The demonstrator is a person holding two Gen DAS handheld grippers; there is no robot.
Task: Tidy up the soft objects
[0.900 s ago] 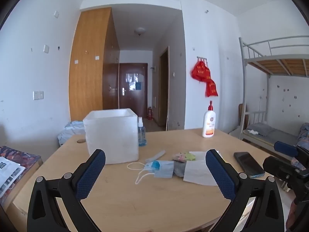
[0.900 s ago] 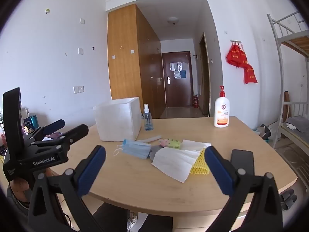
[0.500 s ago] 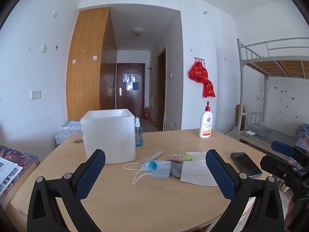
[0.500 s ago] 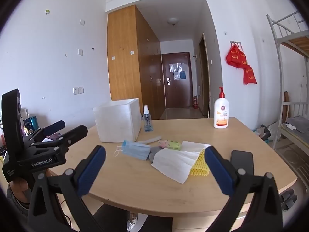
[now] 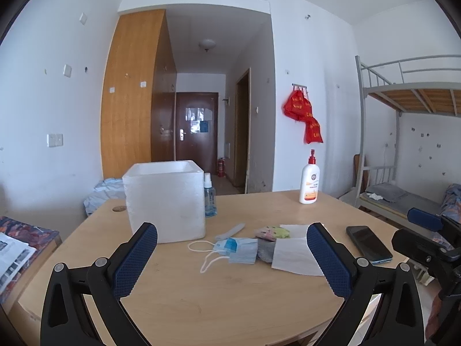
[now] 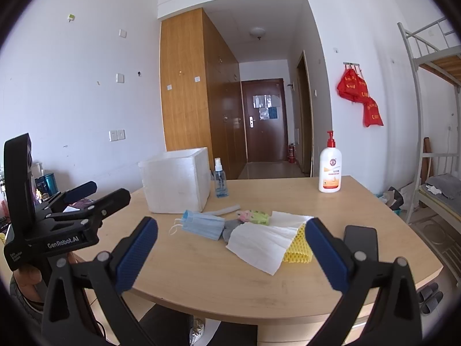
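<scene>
A row of soft things lies mid-table: a blue face mask (image 5: 241,250) (image 6: 204,224), a grey cloth (image 5: 266,250) (image 6: 230,227), a small pink-green cloth (image 5: 272,232) (image 6: 255,216), a white tissue sheet (image 5: 294,252) (image 6: 263,240) and a yellow foam net (image 6: 298,248) half under it. A white foam box (image 5: 167,199) (image 6: 175,181) stands open-topped to their left. My left gripper (image 5: 232,258) hovers open, short of the mask, nothing between its fingers. My right gripper (image 6: 232,255) is open too, held back from the tissue. In the right wrist view the left gripper (image 6: 83,194) shows at the left.
On the round wooden table (image 5: 201,297) stand a small spray bottle (image 5: 209,199) beside the box and a pump lotion bottle (image 5: 309,183) at the far edge. A black phone (image 5: 368,243) lies at the right. A grey strip (image 5: 230,230) lies behind the mask. A bunk bed (image 5: 403,144) stands right.
The left wrist view has shifted slightly: the table things sit a little lower and further left in it. The right view has barely changed. Both grippers stay open.
</scene>
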